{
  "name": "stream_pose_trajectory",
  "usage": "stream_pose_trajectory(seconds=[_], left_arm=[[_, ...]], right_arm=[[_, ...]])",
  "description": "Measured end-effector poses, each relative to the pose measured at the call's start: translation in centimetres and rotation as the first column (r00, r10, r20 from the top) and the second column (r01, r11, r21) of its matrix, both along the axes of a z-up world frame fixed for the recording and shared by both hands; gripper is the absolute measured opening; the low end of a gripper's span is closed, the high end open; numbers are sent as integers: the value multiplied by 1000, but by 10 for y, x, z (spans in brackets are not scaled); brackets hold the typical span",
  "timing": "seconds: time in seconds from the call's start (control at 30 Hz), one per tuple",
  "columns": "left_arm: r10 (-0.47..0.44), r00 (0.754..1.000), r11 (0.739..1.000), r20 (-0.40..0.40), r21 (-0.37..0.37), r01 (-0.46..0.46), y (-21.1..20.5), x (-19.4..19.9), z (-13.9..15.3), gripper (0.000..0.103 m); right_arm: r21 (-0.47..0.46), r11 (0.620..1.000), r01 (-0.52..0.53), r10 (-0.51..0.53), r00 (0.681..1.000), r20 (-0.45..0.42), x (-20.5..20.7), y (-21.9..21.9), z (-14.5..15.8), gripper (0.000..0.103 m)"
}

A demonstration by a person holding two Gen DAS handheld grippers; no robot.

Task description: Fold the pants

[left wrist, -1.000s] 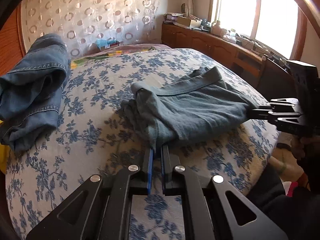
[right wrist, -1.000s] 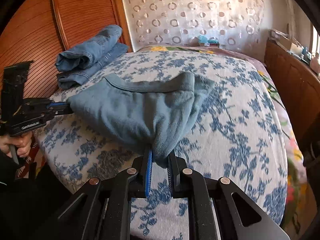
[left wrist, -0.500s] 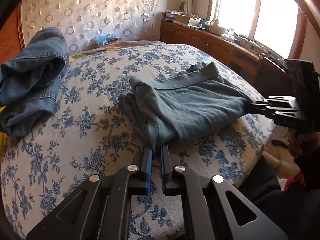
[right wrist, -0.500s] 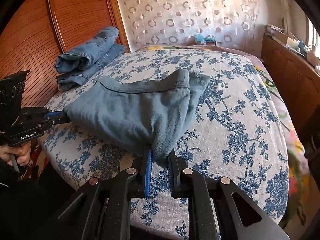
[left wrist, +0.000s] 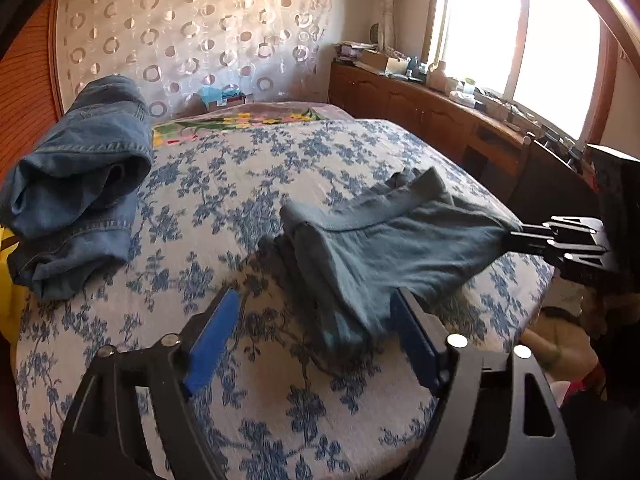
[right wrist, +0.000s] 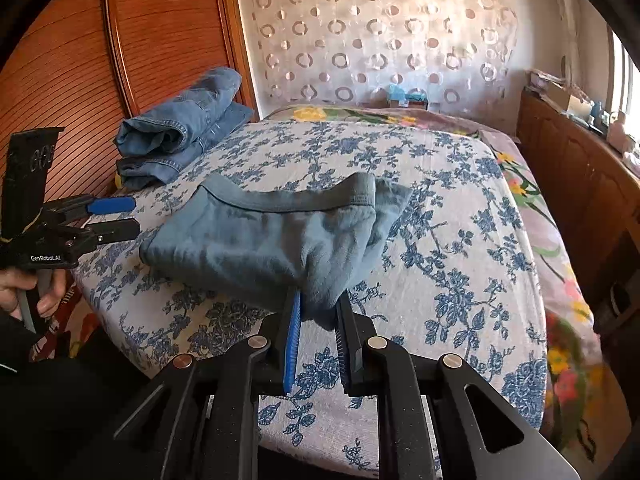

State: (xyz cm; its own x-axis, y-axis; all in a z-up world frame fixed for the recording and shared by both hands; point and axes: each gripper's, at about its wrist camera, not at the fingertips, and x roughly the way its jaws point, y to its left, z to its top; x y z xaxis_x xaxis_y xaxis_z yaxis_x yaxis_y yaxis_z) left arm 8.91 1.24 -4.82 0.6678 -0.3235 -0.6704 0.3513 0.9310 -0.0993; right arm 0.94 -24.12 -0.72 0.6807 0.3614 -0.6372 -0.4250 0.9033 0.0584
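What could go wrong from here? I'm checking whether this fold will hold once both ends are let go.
1. The left gripper is opening and its pads are off the grey-blue pants, while the right gripper, just starting to open, has a corner between its pads; any pull could drag the fold askew.
2. The pants lie near the bed edge on the person's side, so a tug could slide them off.

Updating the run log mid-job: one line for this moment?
left gripper: jaws opening, clear of teal pants | right gripper: opening, cloth corner between pads | pants folded on bed
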Motion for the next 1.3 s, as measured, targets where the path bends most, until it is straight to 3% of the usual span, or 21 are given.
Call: stream_pose_trajectory(seconds=[0.1, 0.2, 0.27, 0.57, 0.77, 1.03, 1.2, 1.3], left_arm=[[2, 1000, 1000, -2, 11, -2, -5, 10, -1, 79], [-1, 1000, 1000, -7, 11, 1, -11, 19, -2, 79], [-3, 1000, 1000, -13, 9, 3, -13, 24, -4, 79], [14, 999, 998, -35, 65, -12, -25, 46, -23, 79], [28, 998, 995, -56, 97, -23, -25, 54, -35, 79], [23, 995, 997, -95, 80, -15, -25, 61, -43, 79], [22, 996, 996, -91, 85, -15, -26, 60, -44, 79], [21, 996, 996, -91, 84, -14, -26, 61, -44, 79]], right_arm=[[-10, 1000, 20, -20, 999, 26, -3, -3, 3, 19], [-4, 999, 46, -46, 998, 42, -3, -9, 7, 38], [-8, 998, 66, -65, 997, 48, -1, -11, 7, 45], [15, 996, 89, -90, 995, 32, 35, -3, -5, 46], [-19, 996, 89, -89, 996, 9, 61, 16, -14, 46], [-94, 995, 39, -44, 998, -48, 81, 33, -29, 46], [-52, 998, 35, -39, 996, -78, 92, 25, -30, 55], [-73, 996, 45, -50, 996, -68, 93, 29, -31, 59]])
